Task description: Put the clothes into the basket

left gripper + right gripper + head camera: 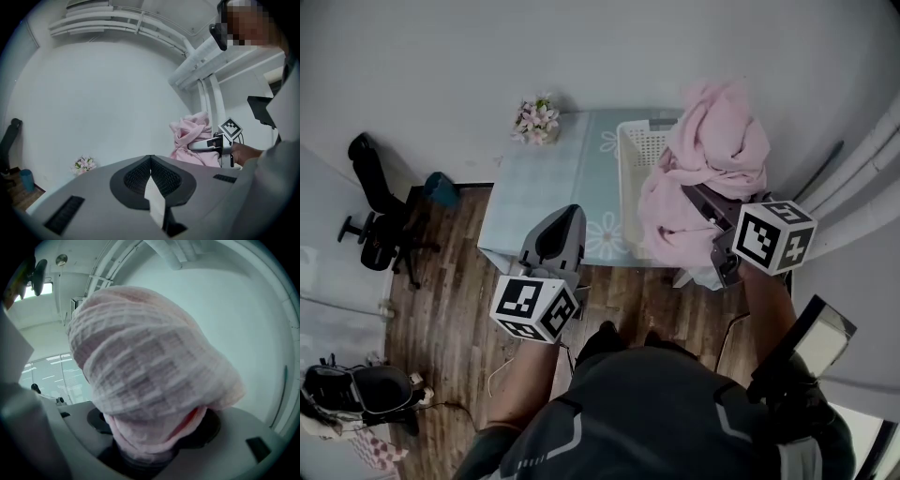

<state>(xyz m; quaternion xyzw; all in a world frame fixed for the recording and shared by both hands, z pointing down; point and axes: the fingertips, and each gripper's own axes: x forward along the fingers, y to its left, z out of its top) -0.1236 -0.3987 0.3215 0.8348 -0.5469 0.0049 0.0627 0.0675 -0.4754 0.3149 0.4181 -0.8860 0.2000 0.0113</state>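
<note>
A pink waffle-knit garment (712,159) hangs bunched over the white laundry basket (636,150), which stands on the table's right end. My right gripper (701,197) is shut on this garment from the near side. In the right gripper view the garment (150,366) fills the middle and hides the right gripper's (154,437) jaw tips. My left gripper (570,214) hovers over the table's front edge, left of the basket, with its jaws together and nothing held. From the left gripper (150,159) view, the pink garment (187,133) and the right gripper (199,145) show off to the right.
The table (534,187) has a pale blue cloth with flower prints. A small bunch of flowers (536,119) stands at its far left corner. A black office chair (380,225), a blue bin (441,187) and a dark bag (356,389) are on the wooden floor at left.
</note>
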